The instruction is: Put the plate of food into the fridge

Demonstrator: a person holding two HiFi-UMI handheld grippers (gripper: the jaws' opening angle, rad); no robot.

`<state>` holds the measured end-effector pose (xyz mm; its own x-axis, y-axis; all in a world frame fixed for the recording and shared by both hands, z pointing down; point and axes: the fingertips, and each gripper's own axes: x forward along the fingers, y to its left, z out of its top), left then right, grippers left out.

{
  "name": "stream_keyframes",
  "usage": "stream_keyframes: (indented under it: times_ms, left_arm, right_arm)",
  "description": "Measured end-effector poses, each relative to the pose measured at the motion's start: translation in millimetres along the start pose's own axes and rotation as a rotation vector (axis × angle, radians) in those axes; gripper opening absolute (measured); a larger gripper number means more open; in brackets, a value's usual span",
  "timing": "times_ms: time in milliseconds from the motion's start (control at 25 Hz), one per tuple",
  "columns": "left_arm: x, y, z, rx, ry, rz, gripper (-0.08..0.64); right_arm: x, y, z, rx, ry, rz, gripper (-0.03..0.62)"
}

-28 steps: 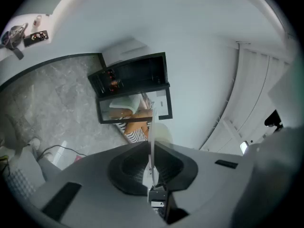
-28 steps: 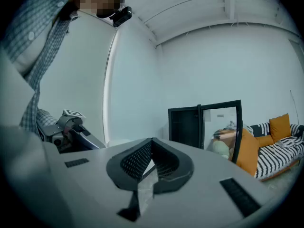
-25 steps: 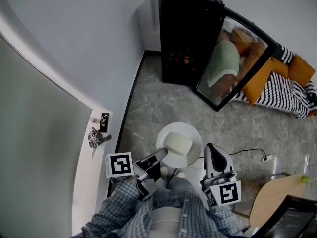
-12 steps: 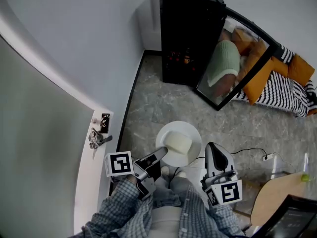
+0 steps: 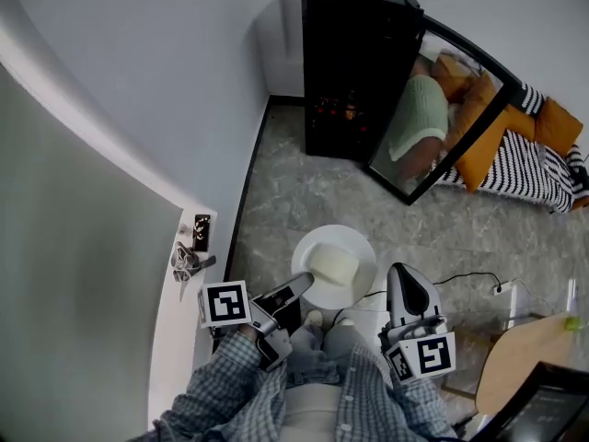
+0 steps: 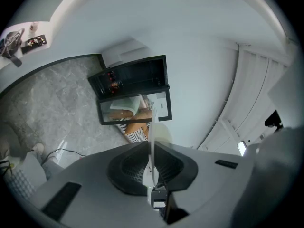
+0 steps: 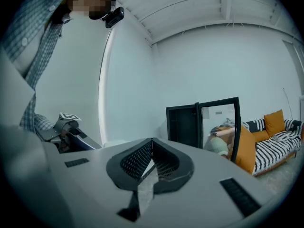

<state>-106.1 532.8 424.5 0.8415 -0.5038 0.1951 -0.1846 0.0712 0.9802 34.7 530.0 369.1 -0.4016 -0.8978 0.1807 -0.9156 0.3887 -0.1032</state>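
- The plate (image 5: 355, 247) is held out over the grey floor (image 5: 294, 196), in front of the person's knees and well short of the fridge (image 5: 345, 63).
- A pale block of food (image 5: 333, 267) is seen on the plate; what kind of food cannot be made out.
- The left gripper (image 5: 304, 282) is clamped on the plate's near left rim. In the left gripper view the plate (image 6: 152, 127) is seen only edge-on, as a thin white line pinched between the closed jaws, so its top is lost from that view.
- The right gripper (image 5: 398, 273) is held just right of the plate and apart from it. In the right gripper view its jaws are pressed together with nothing between them.
- The fridge stands against the wall with its glass door (image 5: 433, 127) swung open to the right. The inside is dark; a few small reddish items (image 5: 333, 109) are glimpsed on a shelf but cannot be identified.
- The door's glass is filled with reflections of orange and green cushions, so nothing behind it can be read.
- A striped sofa (image 5: 534, 168) with orange cushions is cut off at the right edge.
- The person is shown only as checked sleeves (image 5: 230, 389) at the bottom edge.
- Keys (image 5: 187, 263) lie on a white ledge to the left.
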Motion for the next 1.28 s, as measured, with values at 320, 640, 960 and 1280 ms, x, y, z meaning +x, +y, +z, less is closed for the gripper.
stream_keyframes:
  times_ms: [320,640,960,1280]
  left_arm:
    - [-22,9,1,-0.011,-0.007,-0.046,0.025]
    - [-16,17,13,-0.01,-0.023,-0.04,0.025]
    - [-4,15,33,-0.035,-0.092,-0.05,0.025]
    - [40,8,60,-0.04,-0.102,-0.062,0.025]
  right_arm:
    - [-10,25,-16,-0.016,0.003,-0.021,0.006]
    - [4,15,-23,-0.018,0.028,-0.017,0.006]
    - [34,6,-12,-0.031,0.022,0.055,0.008]
    - [69,-24,-6,-0.039,0.028,0.092,0.006]
